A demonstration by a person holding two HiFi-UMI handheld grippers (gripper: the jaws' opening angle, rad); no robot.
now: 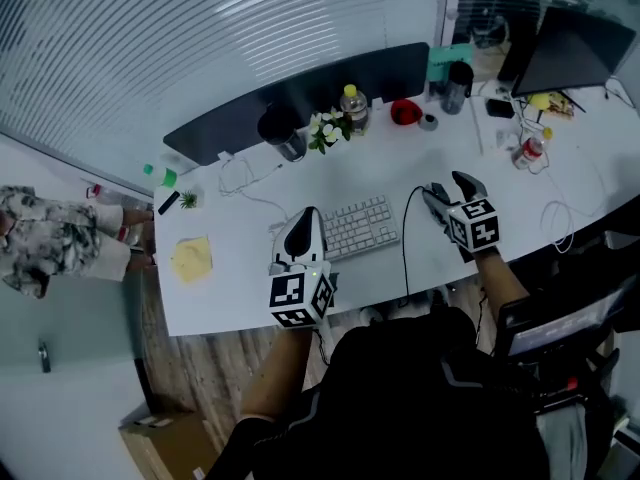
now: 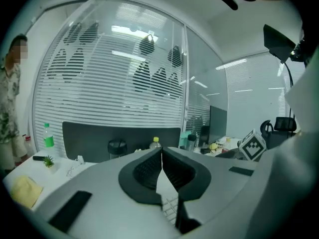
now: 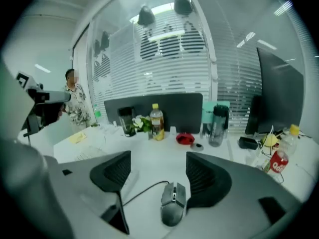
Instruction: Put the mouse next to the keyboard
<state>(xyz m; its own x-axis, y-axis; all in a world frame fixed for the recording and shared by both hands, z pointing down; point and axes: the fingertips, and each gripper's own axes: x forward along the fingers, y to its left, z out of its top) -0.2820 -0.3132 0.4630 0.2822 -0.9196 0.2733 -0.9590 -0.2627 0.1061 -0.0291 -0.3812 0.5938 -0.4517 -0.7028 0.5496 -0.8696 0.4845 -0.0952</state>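
My right gripper (image 3: 157, 171) hung spread wide over the mouse (image 3: 173, 210), lower centre; left gripper (image 2: 162, 168) pressed together, empty. Risk: a jaw snagging the cable (image 3: 142, 190) could drag the mouse from the keyboard (image 1: 358, 226).

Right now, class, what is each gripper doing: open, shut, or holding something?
Left gripper: shut, with nothing between its jaws.
Right gripper: open and holding nothing; the mouse lies loose below its jaws.

grey mouse (image 3: 173, 209), white keyboard (image 1: 358, 226) (yellow cloth (image 1: 191, 259))
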